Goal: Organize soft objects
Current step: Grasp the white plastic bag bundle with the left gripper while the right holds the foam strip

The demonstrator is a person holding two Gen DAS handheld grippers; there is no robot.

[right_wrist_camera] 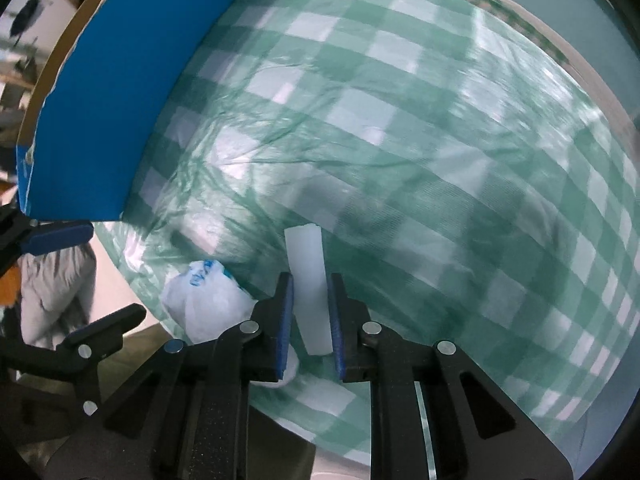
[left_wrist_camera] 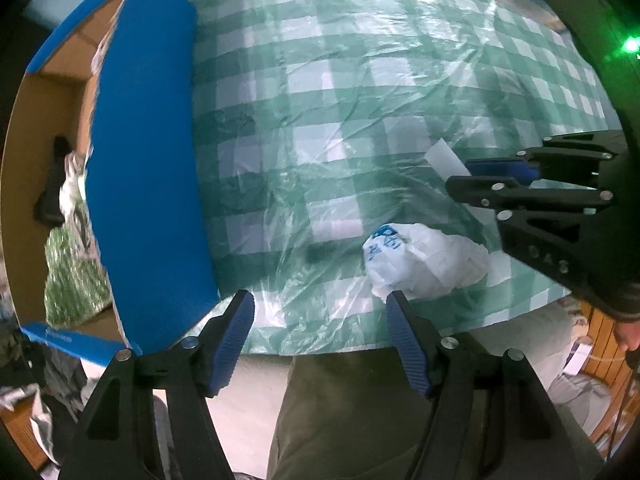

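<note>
Right tongs [right_wrist_camera: 310, 312] pinch the white strip [right_wrist_camera: 306, 276]; left tongs [left_wrist_camera: 320, 336] are spread and empty. Lift it clear, carry it to the box [left_wrist_camera: 140, 160], avoiding the bag [left_wrist_camera: 424, 260].

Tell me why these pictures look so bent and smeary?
Both views are fisheye, so the checked tablecloth bulges. Left wrist view: glare on its clear plastic cover, a green lamp flare. Right wrist view: motion blur smears the cloth, while the white strip stays sharp.
</note>
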